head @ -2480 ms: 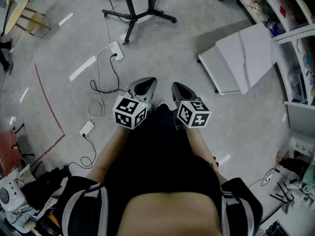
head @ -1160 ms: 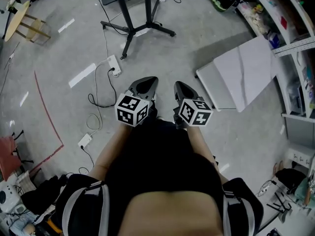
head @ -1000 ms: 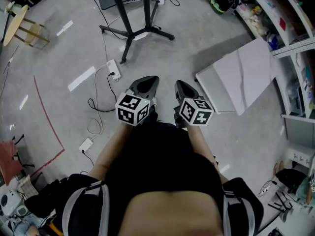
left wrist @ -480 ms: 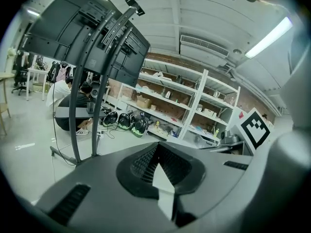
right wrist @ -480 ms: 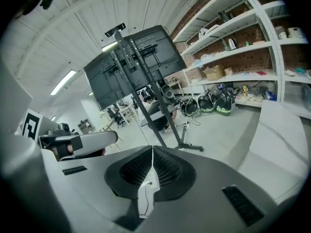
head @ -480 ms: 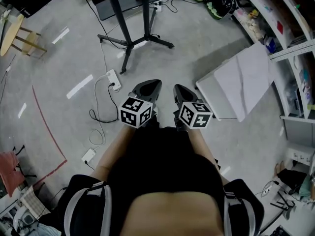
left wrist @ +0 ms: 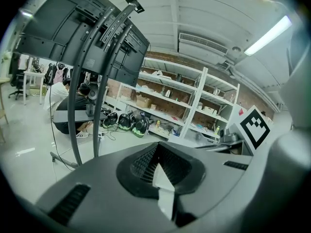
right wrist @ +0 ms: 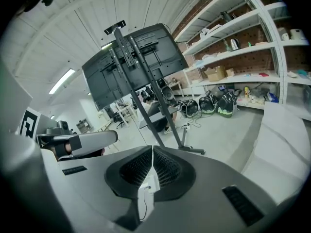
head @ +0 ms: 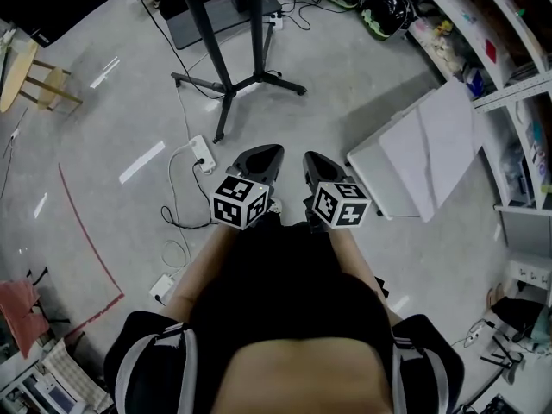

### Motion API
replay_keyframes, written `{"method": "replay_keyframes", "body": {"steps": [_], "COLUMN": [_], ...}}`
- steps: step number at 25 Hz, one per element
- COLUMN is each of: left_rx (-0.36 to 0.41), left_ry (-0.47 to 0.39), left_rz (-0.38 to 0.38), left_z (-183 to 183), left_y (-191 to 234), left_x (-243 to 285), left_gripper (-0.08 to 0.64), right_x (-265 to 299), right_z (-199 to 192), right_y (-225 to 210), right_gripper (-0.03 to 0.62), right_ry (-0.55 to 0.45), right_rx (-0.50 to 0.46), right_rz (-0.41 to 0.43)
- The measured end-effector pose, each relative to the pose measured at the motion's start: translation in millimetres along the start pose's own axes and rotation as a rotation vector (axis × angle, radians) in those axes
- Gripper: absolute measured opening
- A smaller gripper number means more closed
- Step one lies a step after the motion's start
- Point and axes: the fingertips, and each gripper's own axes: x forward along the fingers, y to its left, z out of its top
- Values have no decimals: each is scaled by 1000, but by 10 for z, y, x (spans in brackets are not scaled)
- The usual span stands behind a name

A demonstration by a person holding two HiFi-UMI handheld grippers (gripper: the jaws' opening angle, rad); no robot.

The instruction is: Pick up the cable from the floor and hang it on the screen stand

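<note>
The cable [head: 175, 220] lies in loose loops on the grey floor, left of my hands, running from a white power strip [head: 203, 152] to a white plug block [head: 162, 288]. The screen stand [head: 231, 83] is a black pole on spread legs, straight ahead beyond the power strip; its screens [left wrist: 80, 35] and poles [right wrist: 146, 110] fill both gripper views. My left gripper [head: 260, 157] [left wrist: 158, 148] and right gripper [head: 316, 163] [right wrist: 152, 150] are held side by side above the floor, aimed at the stand. Both are shut with nothing between the pads.
A white folded board [head: 421, 147] lies on the floor to the right. Shelving [head: 483, 24] lines the right wall, with helmets [head: 379, 9] at its foot. A red tape line [head: 86, 240] and a wooden stool [head: 34, 76] are at left. A person [left wrist: 73, 115] crouches behind the stand.
The whole view has moved forward towards the stand: its legs and the power strip now sit closer and lower in the head view. Both grippers stay shut, side by side.
</note>
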Motion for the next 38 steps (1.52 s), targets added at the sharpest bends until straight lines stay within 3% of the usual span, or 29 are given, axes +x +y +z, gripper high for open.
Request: {"method": "replay_keyframes", "body": {"steps": [9, 17, 38], "left_rx": [-19, -25, -52], "left_ry": [39, 43, 60], "left_rz": [12, 69, 140], "left_z": [-173, -87, 413], "left_y": [129, 263, 694], "left_x": [9, 118, 1223], "left_gripper": [8, 8, 8], "right_x": [51, 87, 830], "right_z": [21, 144, 929], "right_y": [-59, -250, -1049], "right_gripper": [25, 25, 25], "right_ry": [-15, -4, 33], "right_rx": [0, -9, 17], "right_rz": [-30, -16, 42]}}
